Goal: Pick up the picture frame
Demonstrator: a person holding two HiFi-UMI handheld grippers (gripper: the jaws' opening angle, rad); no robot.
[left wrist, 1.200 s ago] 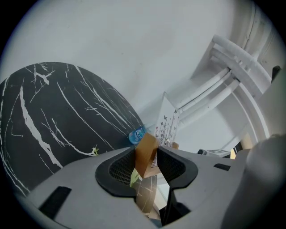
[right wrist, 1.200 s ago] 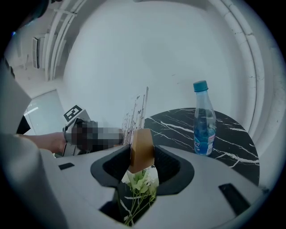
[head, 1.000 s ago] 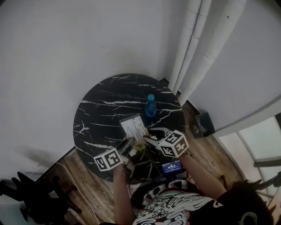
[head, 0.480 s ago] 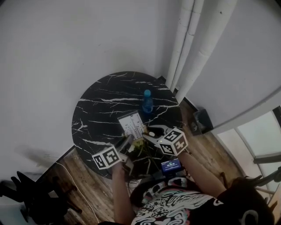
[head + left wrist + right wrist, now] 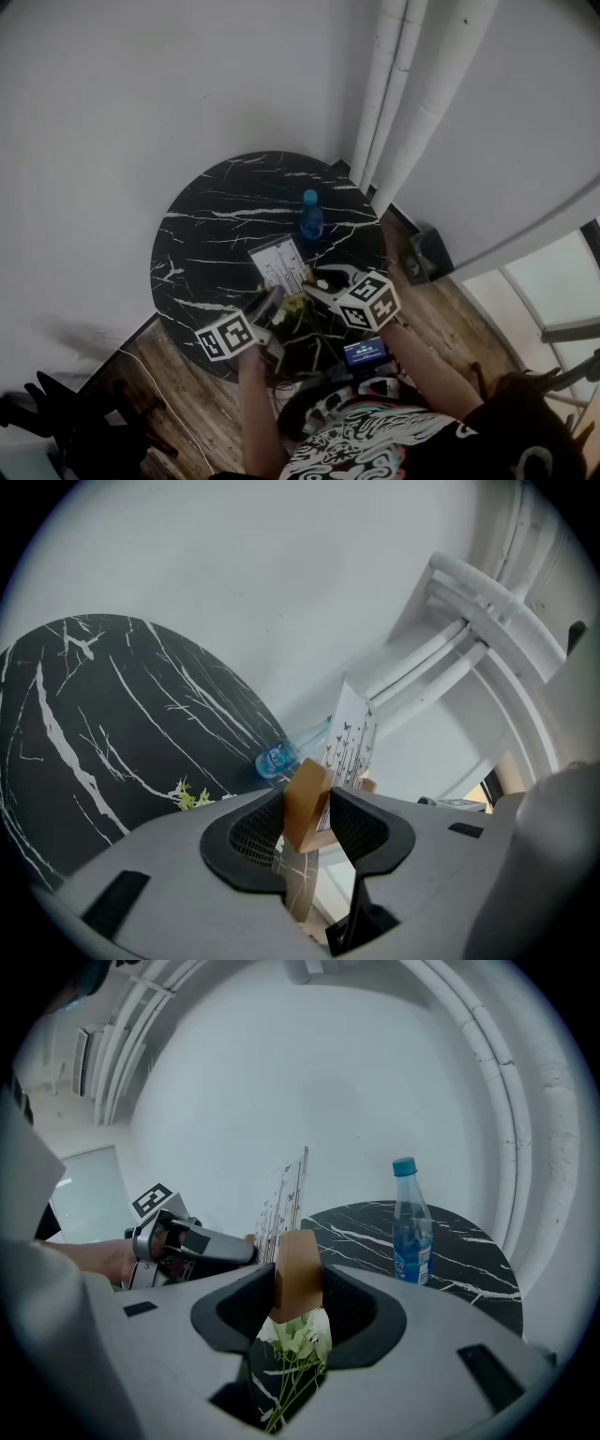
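jaws of left gripper [image 5: 270, 307], right gripper [image 5: 316, 287] still clamp picture frame [image 5: 279, 264]; unmoved.

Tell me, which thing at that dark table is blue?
The capped bottle, standing upright beyond the picture frame; the frame is tan and white, the flowers white and green.

Behind picture frame [image 5: 281, 264], bottle [image 5: 310, 217] stands on table [image 5: 211, 234].
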